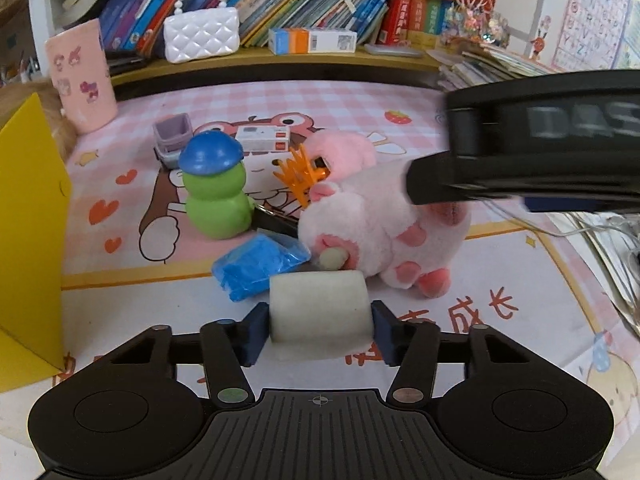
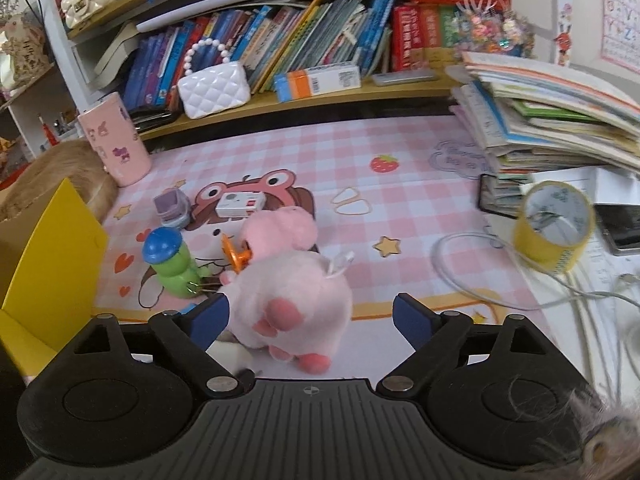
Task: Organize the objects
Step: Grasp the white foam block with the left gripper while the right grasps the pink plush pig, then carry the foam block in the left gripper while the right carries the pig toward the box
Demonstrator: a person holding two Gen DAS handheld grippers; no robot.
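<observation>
My left gripper is shut on a white foam roll, held just above the pink mat. Behind it lie a blue packet, a green figure with a blue cap, an orange hair claw and a pink plush pig. My right gripper is open and hovers above the plush pig, with the pig's rear between the fingers. The right gripper's body shows blurred in the left wrist view, above the pig.
A yellow box stands at the left. A pink cup, a purple mini bin and a small white box sit further back. A tape roll, cables and stacked books are on the right. A bookshelf with a white purse lines the back.
</observation>
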